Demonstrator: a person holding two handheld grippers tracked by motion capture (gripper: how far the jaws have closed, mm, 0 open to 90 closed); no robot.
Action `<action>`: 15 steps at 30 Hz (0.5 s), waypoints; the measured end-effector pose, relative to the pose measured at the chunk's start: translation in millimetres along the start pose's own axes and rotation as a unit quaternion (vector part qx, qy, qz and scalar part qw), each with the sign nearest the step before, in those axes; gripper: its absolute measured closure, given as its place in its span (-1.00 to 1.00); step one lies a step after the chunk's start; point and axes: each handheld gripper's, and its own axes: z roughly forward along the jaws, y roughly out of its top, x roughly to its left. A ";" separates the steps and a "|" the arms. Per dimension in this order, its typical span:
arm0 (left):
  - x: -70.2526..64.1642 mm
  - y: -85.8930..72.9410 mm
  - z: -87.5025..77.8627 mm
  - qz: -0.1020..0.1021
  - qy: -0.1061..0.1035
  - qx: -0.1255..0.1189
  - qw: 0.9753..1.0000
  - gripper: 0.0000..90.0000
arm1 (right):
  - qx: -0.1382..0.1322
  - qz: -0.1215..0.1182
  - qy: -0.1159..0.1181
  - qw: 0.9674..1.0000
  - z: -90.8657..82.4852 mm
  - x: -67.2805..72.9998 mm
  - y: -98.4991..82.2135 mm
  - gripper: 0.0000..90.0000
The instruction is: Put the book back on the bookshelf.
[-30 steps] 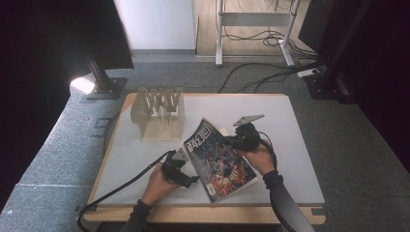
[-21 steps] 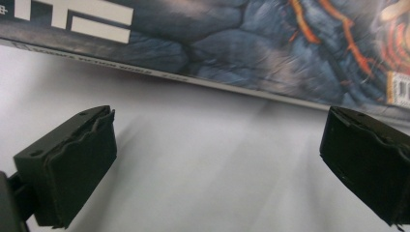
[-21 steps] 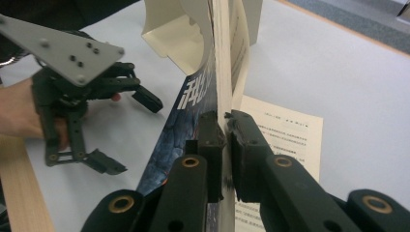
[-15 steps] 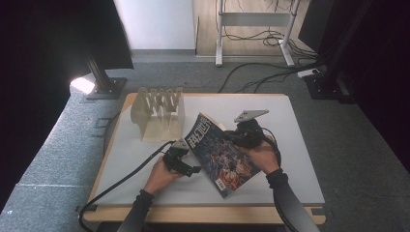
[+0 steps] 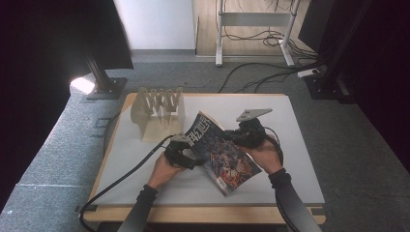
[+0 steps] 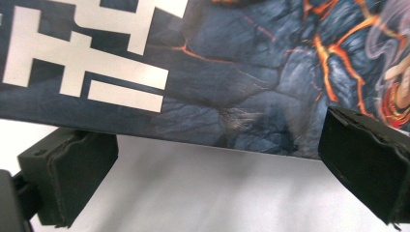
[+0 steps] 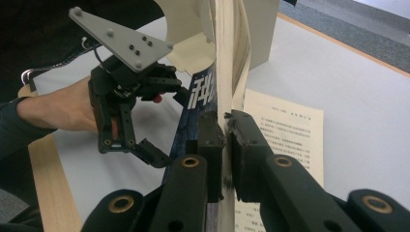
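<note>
Nearest, at the lower middle of the high view, two sleeved forearms reach up onto the bench (image 5: 290, 183), a pale sheet-covered top with a wooden edge. The right hand-held gripper (image 5: 231, 137) is clamped on the magazine (image 5: 223, 153); in the right gripper view its two black, blocky jaws pinch the cream page edges of the magazine (image 7: 223, 96), which stands on edge between them. The cover is glossy, dark blue with orange, lava-like cracks and large white characters — it sits tilted at the centre of the bench.

The left hand-held gripper (image 5: 186, 155) is just beside the magazine's left edge with its jaws spread apart; in the left gripper view the cover (image 6: 232, 72) hangs across the top of the frame above and between the two matte black jaws, and I cannot tell whether either touches it. A black cable (image 5: 121, 179) trails from it toward the lower left corner.

Farther up, left of centre, stands a pale wooden rack (image 5: 159, 113) with upright dividers. A printed sheet of paper (image 7: 285, 130) lies flat on the bench right of the magazine in the right gripper view.

Beyond the bench — grey carpet, a black stand foot (image 5: 104, 87) at upper left, and loose cables (image 5: 261, 72) under a white metal frame (image 5: 256, 19).
</note>
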 end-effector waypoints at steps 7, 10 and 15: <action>-6.2 13.2 -21.1 0.011 0.005 -0.033 0.999 -0.94 | -0.004 0.006 0.003 1.000 -1.7 -3.4 -0.8 0.82; -6.1 18.8 -31.4 0.005 0.006 -0.065 0.998 -0.88 | -0.005 0.008 0.005 1.000 -1.0 -4.3 -1.2 0.82; -8.2 27.5 -34.5 0.021 0.019 -0.052 0.998 -0.79 | -0.002 0.007 0.008 1.000 2.5 -3.6 -1.5 0.82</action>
